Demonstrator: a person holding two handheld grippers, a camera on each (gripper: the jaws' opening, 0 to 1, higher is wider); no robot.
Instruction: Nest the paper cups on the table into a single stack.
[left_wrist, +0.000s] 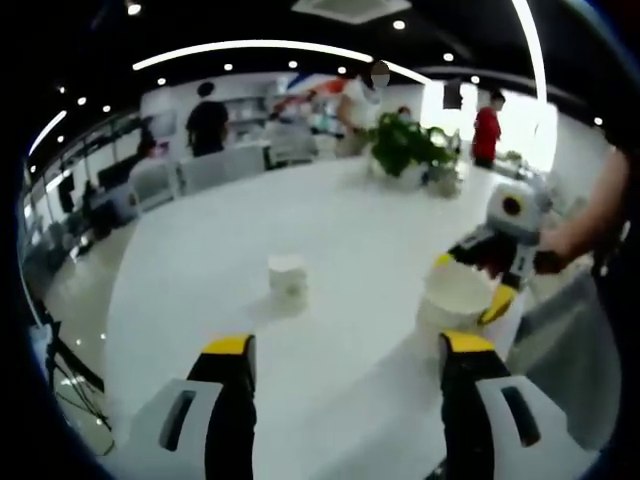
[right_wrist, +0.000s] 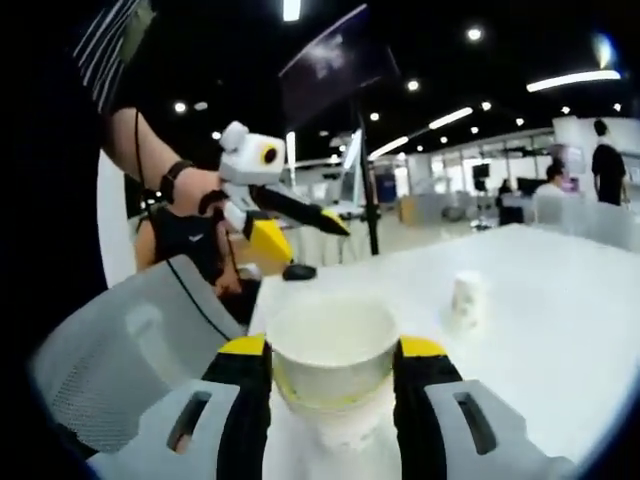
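Right gripper (right_wrist: 330, 365): its 2 yellow-tipped fingers (right_wrist: 243, 375) pinch an upright white paper cup (right_wrist: 333, 350) at the rim, one on each side, at the near edge of the worktop (right_wrist: 560, 330). In the left gripper view the same gripper (left_wrist: 470, 285) shows at the right, closed on that cup (left_wrist: 455, 300).

Cup underneath: below the held cup a second white cup shape (right_wrist: 345, 430) is partly visible; I cannot tell whether the 2 are nested or only close.

Left gripper (left_wrist: 345, 360): fingers (left_wrist: 230, 375) spread wide, nothing between them, hovering over bare worktop (left_wrist: 330, 230). In the right gripper view it (right_wrist: 290, 225) is at the left, held in a person's hand (right_wrist: 195, 195).

Small cup (left_wrist: 287, 277): a lone white paper cup stands farther out on the worktop, well apart from both grippers; in the right gripper view it (right_wrist: 467, 298) is to the right of the held cup.

Chair (right_wrist: 130, 350): grey mesh seat, near left of the worktop.

Plant (left_wrist: 405, 145): green potted plant at the far side of the worktop.

People (left_wrist: 207, 120): several stand far off in the room.
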